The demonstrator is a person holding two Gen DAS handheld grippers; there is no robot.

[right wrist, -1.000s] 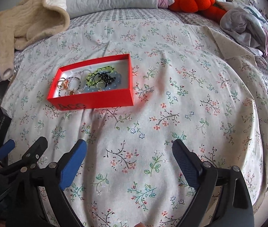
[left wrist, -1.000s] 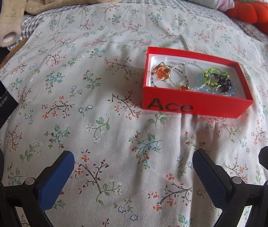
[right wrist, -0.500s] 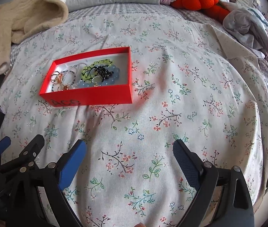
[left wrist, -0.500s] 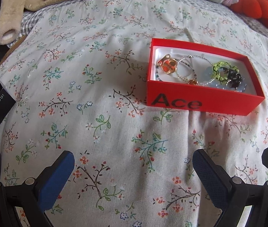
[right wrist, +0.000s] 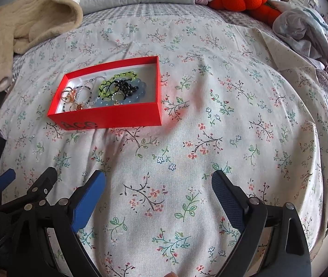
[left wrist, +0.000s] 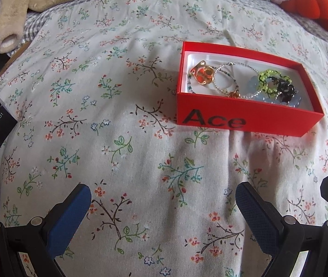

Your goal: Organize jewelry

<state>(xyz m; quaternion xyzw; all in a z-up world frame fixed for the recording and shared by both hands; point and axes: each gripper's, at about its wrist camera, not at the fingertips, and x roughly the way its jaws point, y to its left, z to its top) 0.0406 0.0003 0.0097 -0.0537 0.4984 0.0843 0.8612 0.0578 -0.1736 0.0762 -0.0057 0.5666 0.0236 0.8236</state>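
Matt red cardboard box (left wrist: 244,120), glossy beads (right wrist: 127,92), floral cotton sheet (left wrist: 117,152)

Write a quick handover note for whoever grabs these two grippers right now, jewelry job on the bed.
Left gripper: open, empty, hovering over the floral bedspread short of the red box.
Right gripper: open, empty, box ahead to its left.
Jewelry: all piled in the red box; gold ring, thin beaded bracelets, green bead bracelet, black piece, blue bead bracelet.
Done: nothing picked yet.
Left: lift the pieces out and sort them; the bracelets look tangled.
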